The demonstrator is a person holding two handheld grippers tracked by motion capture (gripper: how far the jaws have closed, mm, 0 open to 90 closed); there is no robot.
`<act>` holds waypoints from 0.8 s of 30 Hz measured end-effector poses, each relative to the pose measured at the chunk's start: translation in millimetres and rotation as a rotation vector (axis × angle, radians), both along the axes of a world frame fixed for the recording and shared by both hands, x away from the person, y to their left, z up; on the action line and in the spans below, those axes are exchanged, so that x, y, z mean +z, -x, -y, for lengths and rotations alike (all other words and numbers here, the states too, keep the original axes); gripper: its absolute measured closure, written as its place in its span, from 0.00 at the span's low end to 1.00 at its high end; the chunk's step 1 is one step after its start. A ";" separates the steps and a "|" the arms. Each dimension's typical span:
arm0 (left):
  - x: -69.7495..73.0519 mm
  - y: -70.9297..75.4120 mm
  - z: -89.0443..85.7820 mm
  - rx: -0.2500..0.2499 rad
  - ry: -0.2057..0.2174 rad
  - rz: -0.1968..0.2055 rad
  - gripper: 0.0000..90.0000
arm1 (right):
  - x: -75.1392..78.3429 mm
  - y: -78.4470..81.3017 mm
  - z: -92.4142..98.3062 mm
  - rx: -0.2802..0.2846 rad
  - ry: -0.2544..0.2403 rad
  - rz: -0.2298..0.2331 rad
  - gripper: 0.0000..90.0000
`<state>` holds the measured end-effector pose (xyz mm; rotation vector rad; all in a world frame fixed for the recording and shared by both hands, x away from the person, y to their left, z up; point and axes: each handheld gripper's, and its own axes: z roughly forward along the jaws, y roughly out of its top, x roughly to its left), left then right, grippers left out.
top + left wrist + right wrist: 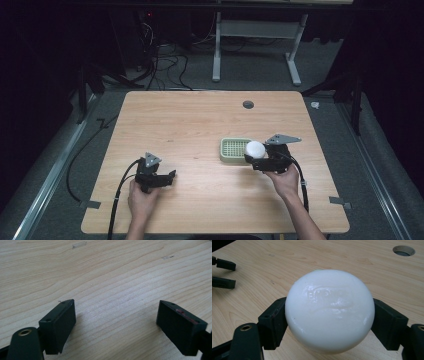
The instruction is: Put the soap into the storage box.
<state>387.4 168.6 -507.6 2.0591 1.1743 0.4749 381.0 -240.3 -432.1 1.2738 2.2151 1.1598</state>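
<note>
Just beside the green slotted tray (233,150), the right hand-held gripper (256,159) clamps a white soap bar (255,148).

Left tool (172,176) agape — right tool (248,159) clamped

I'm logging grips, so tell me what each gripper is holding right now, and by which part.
The right gripper holds a white soap bar, with one jaw clamped on each of its rounded sides. The left gripper holds nothing; its jaws stand open over the table.
</note>
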 end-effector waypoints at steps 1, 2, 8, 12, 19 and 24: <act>0.0 0.0 0.0 0.000 0.000 0.000 0.18 | 0.2 -0.9 -0.6 0.004 -0.001 0.001 0.26; 0.0 0.0 0.0 0.000 0.000 0.000 0.18 | 0.5 -1.5 -1.5 0.005 -0.002 -0.003 0.26; 0.0 0.0 0.0 0.000 0.000 0.000 0.18 | 2.3 -8.4 -5.1 0.012 0.004 -0.001 0.26; 0.0 0.0 0.0 0.000 0.000 0.000 0.18 | 2.5 -12.9 -5.6 0.011 -0.010 -0.004 0.26; 0.0 0.0 0.0 0.000 0.000 0.000 0.18 | 3.4 -19.7 -7.3 0.006 -0.007 -0.012 0.26; 0.0 0.0 -0.1 0.000 0.000 0.000 0.18 | 4.9 -27.5 -9.9 0.003 -0.004 -0.009 0.26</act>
